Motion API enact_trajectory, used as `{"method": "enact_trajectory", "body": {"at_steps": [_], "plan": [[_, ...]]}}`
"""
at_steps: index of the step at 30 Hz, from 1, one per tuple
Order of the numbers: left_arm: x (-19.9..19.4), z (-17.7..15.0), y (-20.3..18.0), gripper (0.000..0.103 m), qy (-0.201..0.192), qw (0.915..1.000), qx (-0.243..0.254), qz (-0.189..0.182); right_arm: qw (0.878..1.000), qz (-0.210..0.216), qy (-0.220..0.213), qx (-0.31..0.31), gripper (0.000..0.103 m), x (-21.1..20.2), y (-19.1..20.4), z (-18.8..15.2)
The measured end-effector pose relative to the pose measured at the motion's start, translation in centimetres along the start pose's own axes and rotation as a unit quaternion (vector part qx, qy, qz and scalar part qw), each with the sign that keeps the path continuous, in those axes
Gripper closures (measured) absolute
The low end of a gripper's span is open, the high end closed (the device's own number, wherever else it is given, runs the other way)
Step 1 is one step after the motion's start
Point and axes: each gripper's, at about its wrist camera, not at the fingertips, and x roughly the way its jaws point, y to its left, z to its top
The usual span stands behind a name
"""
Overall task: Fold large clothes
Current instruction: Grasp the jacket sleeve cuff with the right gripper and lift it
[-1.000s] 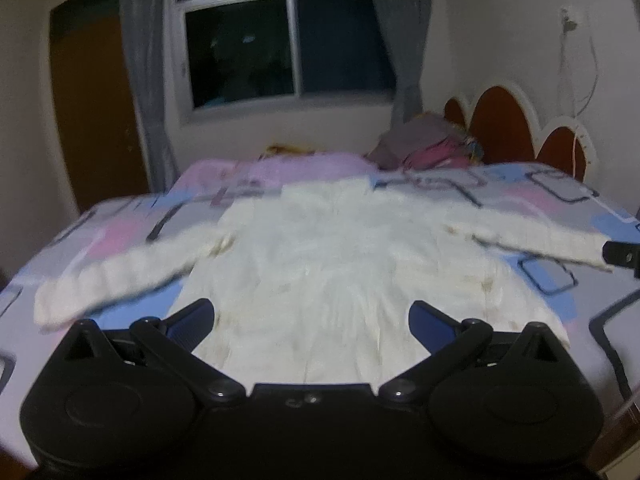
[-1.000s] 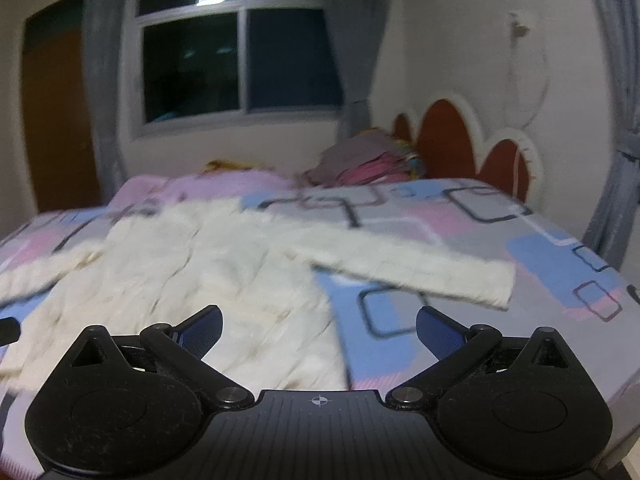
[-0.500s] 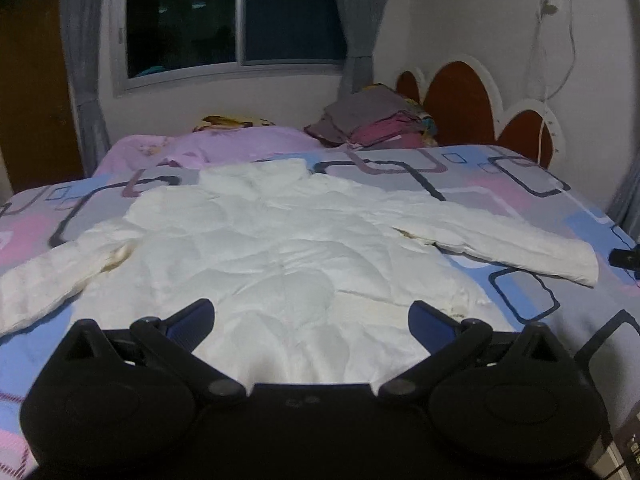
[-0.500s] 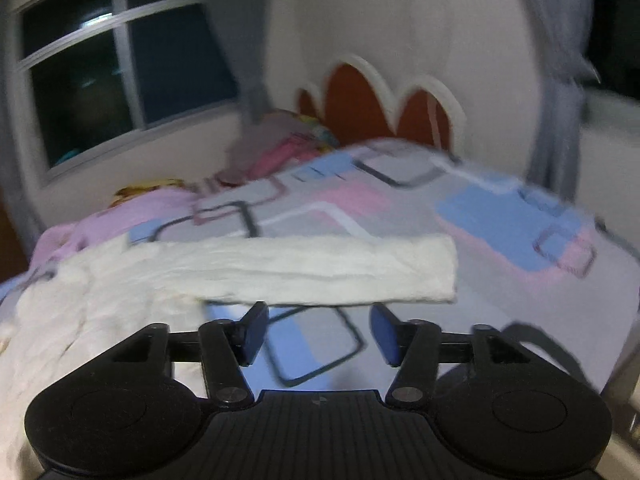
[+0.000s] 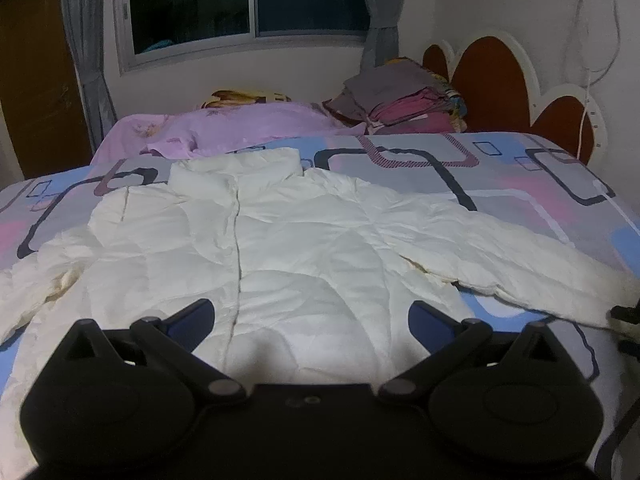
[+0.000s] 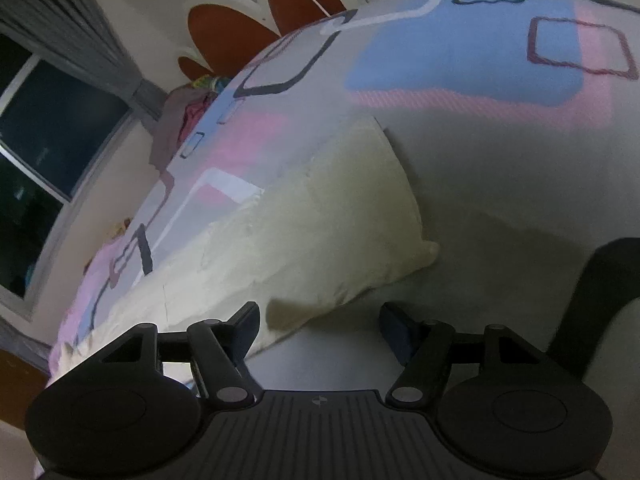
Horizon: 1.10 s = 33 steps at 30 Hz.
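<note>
Left wrist view: your left tool (image 5: pixel 310 314) hangs with its jaws spread wide and nothing between them, above the lower front of the white padded jacket (image 5: pixel 280 248). The jacket lies flat and face up on the bed (image 5: pixel 540 184), collar toward the window (image 5: pixel 248 0), both sleeves stretched outward. A lilac blanket (image 5: pixel 240 128) and a stack of folded clothes (image 5: pixel 404 96) sit beyond the collar, near the headboard (image 5: pixel 492 80).

Right wrist view: your right tool (image 6: pixel 320 318) is tilted and close over the bed (image 6: pixel 500 152), jaws apart and holding nothing. The cuff end of the jacket's sleeve (image 6: pixel 340 232) lies just ahead of the left finger (image 6: pixel 246 320), partly between the two fingers; whether it touches cannot be told.
</note>
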Motion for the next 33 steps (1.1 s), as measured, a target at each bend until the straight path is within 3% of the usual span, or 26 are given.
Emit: {"method": "enact_trajectory", "body": {"at_steps": [2,6,9,13,18,24,27,33], "plan": [[1.0,0.1,-0.2,0.000,0.011,0.9999,-0.003,0.006,1.000,0.006,-0.004,0.004,0.037,0.1,-0.3,0.3],[2.4,0.1,0.3,0.000,0.030,0.9993,-0.018,0.016,1.000,-0.010,-0.010,0.007,0.075,0.3,-0.8,0.8],[2.3,0.1,1.5,0.000,0.030,0.9988,-0.026,0.030,0.999,-0.018,-0.022,-0.025,0.091,0.4,0.8,1.2],[1.7,-0.1,4.5,0.000,0.025,0.9975,-0.048,0.046,0.992,0.004,-0.071,-0.108,0.093,-0.7,6.1,1.8],[1.6,-0.3,9.8,0.000,0.024,0.9941,-0.093,0.052,0.964,0.069,-0.111,-0.231,0.093,-2.3,15.6,-0.2],[1.7,0.2,15.8,0.005,0.010,0.9934,-0.103,0.050,0.920,0.147,-0.099,-0.351,0.093,-2.2,27.4,-8.1],[1.9,0.5,18.9,0.017,0.010,0.9932,-0.109,0.040,0.897,0.176,-0.074,-0.399,0.093,-1.5,32.2,-13.9],[2.9,0.3,23.8,0.018,0.016,0.9914,-0.129,0.016,0.853,0.212,0.002,-0.477,0.093,2.0,39.0,-26.0]]}}
